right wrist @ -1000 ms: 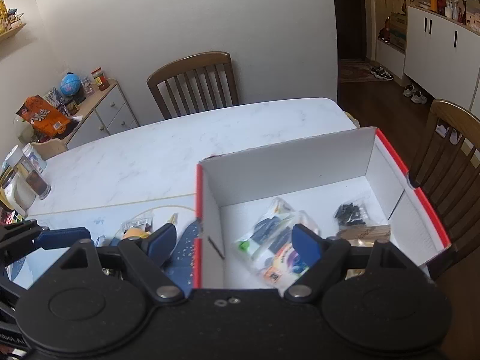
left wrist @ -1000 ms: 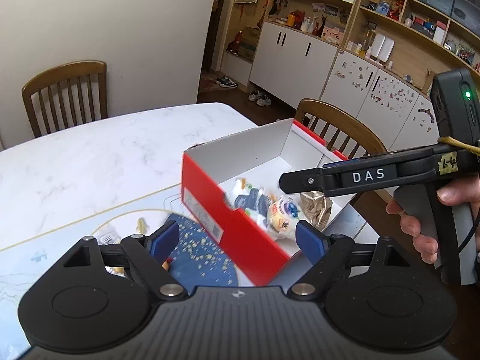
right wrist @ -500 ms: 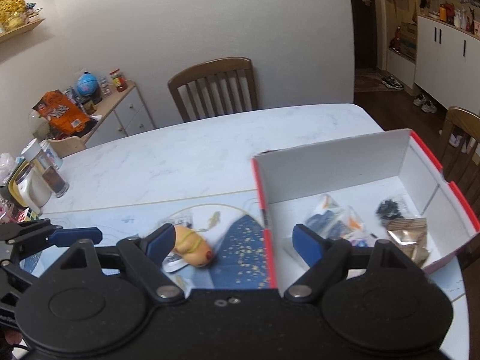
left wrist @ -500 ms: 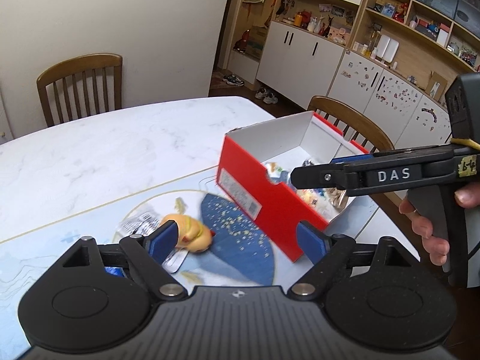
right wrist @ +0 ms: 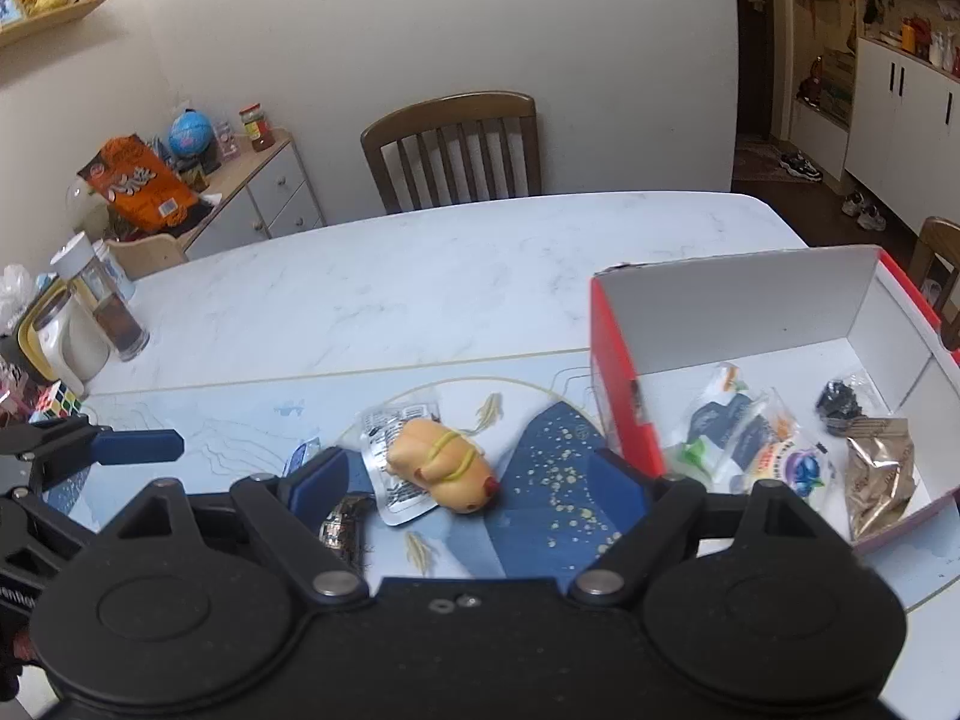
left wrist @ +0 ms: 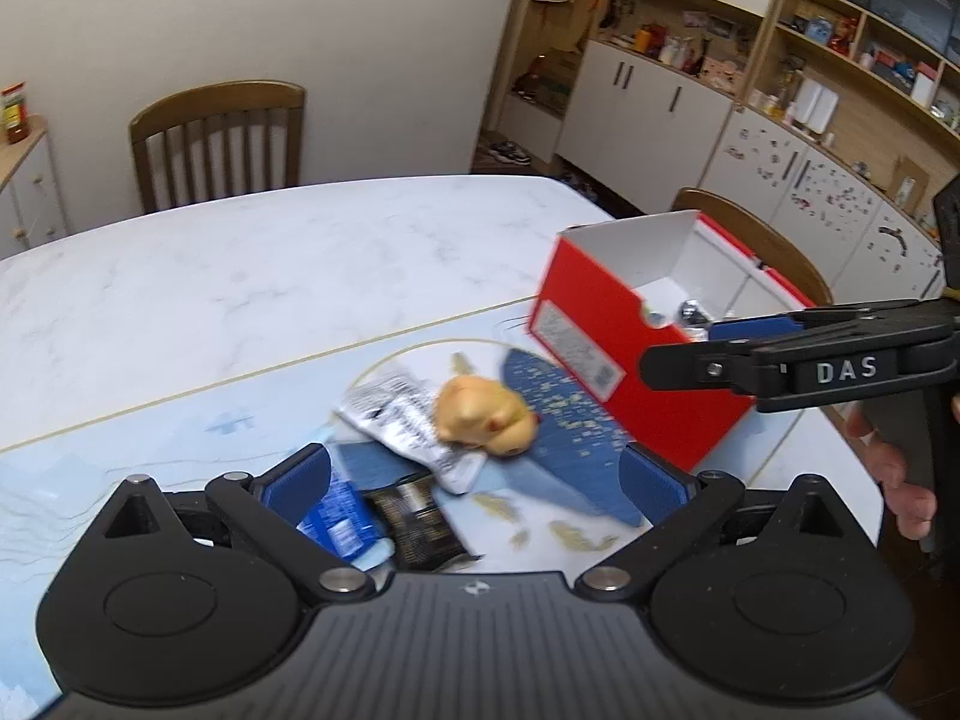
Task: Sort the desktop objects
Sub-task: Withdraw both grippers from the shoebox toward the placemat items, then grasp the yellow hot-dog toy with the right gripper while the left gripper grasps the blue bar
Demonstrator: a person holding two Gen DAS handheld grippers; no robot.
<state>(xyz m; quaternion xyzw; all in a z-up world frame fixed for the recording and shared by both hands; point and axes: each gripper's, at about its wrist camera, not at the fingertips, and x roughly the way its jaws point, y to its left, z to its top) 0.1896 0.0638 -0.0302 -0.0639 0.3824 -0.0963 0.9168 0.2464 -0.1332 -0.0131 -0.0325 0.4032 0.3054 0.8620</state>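
A yellow hot-dog toy (left wrist: 483, 414) (right wrist: 441, 463) lies on a silver packet (left wrist: 403, 417) (right wrist: 393, 462) on the blue mat. A blue packet (left wrist: 339, 522) and a dark packet (left wrist: 417, 525) lie nearer. My left gripper (left wrist: 474, 477) hovers over these, its jaws opening wide with nothing pressed between the pads. My right gripper (right wrist: 468, 480) is open above the toy, gripping nothing; in the left wrist view it (left wrist: 738, 354) shows side-on by the box. The red box (left wrist: 606, 348) (right wrist: 606, 360) holds several snack bags (right wrist: 750, 444).
A marble table (right wrist: 420, 288) has wooden chairs (right wrist: 453, 150) (left wrist: 756, 240) at its far and right sides. Jars and a cube puzzle (right wrist: 60, 402) stand at the left edge. A hand (left wrist: 900, 468) holds the right gripper's handle.
Both grippers have swung left, away from the box and over the loose items on the mat. The left jaws have spread wider. The toy and packets came into view.
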